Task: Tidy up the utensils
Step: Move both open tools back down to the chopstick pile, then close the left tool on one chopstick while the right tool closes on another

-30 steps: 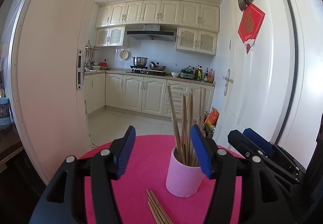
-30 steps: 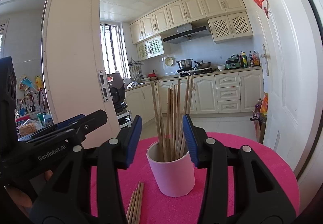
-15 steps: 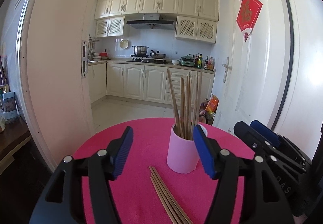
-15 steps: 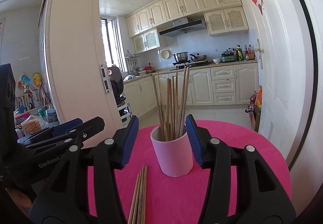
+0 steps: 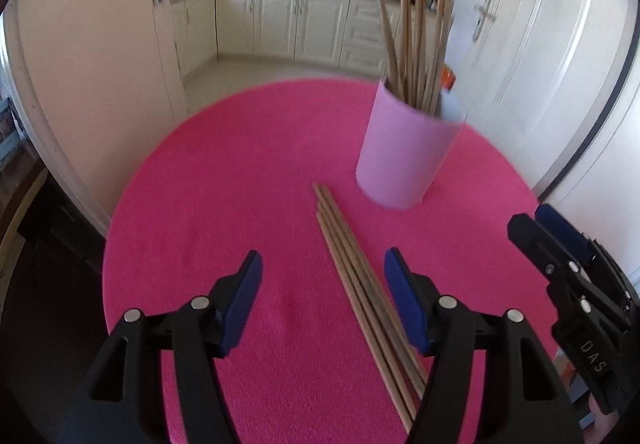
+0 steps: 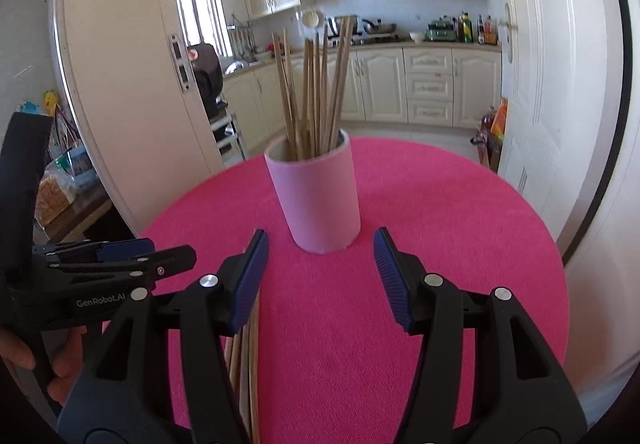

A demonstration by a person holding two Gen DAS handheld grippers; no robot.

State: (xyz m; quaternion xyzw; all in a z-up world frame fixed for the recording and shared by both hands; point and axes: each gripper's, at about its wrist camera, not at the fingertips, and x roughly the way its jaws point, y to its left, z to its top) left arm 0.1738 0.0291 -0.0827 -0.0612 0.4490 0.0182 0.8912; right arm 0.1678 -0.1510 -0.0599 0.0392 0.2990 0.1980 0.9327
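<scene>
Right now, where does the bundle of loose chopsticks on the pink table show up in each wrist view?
Left wrist view: loose chopsticks lie lower centre, running diagonally from near the pink cup down to the right finger of the left tongs.
Right wrist view: loose chopsticks show only as a sliver at bottom left of centre, mostly hidden behind the left finger of the right tongs.
Shared landmark: the pink cup holding upright chopsticks.

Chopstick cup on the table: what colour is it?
Plain pale pink cup, no pattern; clearest in the right wrist view.
</scene>
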